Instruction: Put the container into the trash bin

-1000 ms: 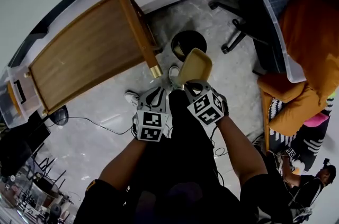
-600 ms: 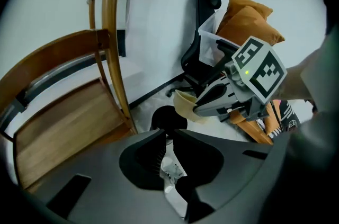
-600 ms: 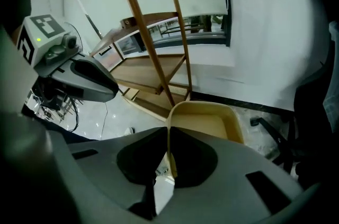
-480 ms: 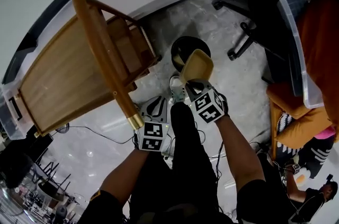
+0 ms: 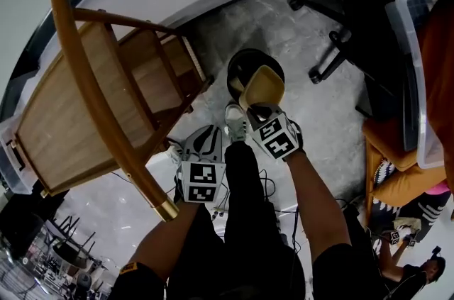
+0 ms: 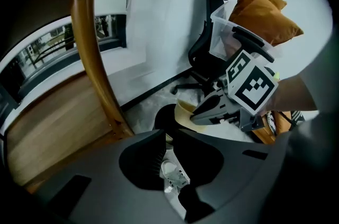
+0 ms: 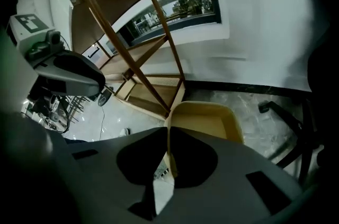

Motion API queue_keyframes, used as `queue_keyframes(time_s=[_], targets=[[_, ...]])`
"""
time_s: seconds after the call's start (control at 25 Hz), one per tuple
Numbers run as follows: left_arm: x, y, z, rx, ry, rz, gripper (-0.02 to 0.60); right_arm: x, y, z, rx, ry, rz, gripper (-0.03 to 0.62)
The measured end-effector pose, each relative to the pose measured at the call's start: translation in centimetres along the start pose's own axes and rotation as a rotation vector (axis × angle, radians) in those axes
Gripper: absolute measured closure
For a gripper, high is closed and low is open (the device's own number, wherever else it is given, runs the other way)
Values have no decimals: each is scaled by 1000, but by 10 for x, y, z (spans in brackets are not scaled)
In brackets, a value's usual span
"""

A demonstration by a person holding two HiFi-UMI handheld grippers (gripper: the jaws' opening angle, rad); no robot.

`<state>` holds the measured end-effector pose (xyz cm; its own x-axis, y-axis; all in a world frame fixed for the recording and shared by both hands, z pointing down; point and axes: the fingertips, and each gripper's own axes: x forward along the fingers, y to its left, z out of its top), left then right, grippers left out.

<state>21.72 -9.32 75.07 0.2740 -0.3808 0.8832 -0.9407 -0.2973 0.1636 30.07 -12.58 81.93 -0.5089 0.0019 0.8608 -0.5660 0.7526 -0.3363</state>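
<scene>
The container (image 5: 264,87) is a pale yellow tub held by its near wall in your right gripper (image 5: 259,109). The jaws are clamped on that thin rim, as the right gripper view shows. Its long axis runs away from the jaws toward the top of the head view, with the open side facing up at you. It hangs in the air, not yet in the trash bin (image 5: 240,66).

The bin is the round black one on the floor just past the container. In the head view the tub's far end covers the bin's lower right rim, so most of the opening lies up and to the left of it. By my reading, the drop depends on closing that offset.

Your left gripper (image 5: 204,141) sits lower left of the right one, its jaws a slit apart with nothing between them, only your shoe (image 5: 234,123) showing through. It is the farther hand.

The grey marbled floor (image 5: 312,114) spreads around the bin. A wooden chair (image 5: 85,100) fills the left of the frame, close to the bin. An office chair base (image 5: 333,57) stands at upper right.
</scene>
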Motion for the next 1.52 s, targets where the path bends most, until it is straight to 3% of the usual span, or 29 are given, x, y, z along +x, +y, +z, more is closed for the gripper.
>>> queue_keyframes(time_s=[0.44, 0.92, 1.28, 1.52], targets=[[31, 1, 5, 6, 37, -13, 540, 30, -31, -11, 79, 25, 21, 559], [46, 12, 16, -13, 28, -10, 540, 57, -47, -8, 66, 56, 63, 549], [44, 5, 20, -5, 22, -19, 540, 48, -54, -13, 98, 49, 11, 462], [39, -1, 24, 6, 9, -20, 540, 31, -54, -12, 103, 8, -31, 461]])
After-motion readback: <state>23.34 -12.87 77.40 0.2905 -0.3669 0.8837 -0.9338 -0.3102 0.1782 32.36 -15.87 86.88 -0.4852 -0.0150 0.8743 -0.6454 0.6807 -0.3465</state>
